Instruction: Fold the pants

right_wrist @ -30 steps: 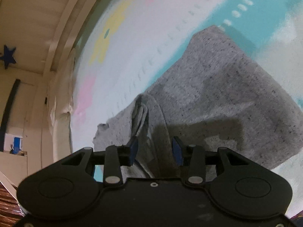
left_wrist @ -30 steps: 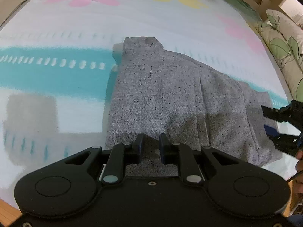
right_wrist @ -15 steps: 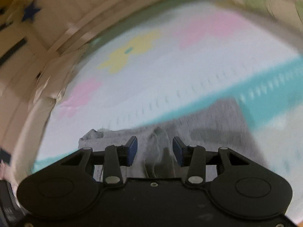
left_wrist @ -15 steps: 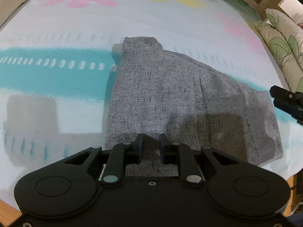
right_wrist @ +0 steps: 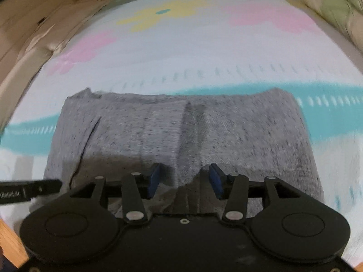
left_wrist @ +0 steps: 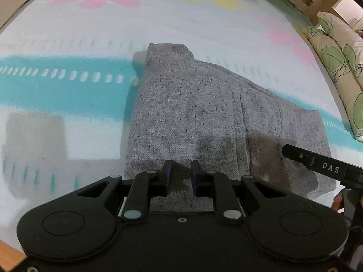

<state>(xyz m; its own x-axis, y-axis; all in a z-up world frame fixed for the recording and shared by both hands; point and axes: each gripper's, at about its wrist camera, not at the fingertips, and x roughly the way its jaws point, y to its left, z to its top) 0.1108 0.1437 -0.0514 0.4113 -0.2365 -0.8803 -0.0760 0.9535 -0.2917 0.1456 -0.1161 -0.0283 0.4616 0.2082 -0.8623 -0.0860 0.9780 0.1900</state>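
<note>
The left hand-held gripper has its jaws nearly closed, with only a narrow gap between them and nothing in that gap; its fingertips hover at the near edge of the pants, and whether they touch the cloth cannot be told. The right hand-held gripper stands wide open and holds nothing, its blue pads set either side of a raised crease in the grey fabric.

The pants lie folded into a compact bundle on the bed, directly ahead of both grippers, across the teal stripe of the flowered sheet.

The left wrist view shows the right gripper's black finger marked "DAS" reaching over the bundle's right corner, plus leaf-print pillows at the far right. The right wrist view, blurred, shows the left gripper's finger entering at the lower left, and a dark slit in the fabric on the bundle's left side.
</note>
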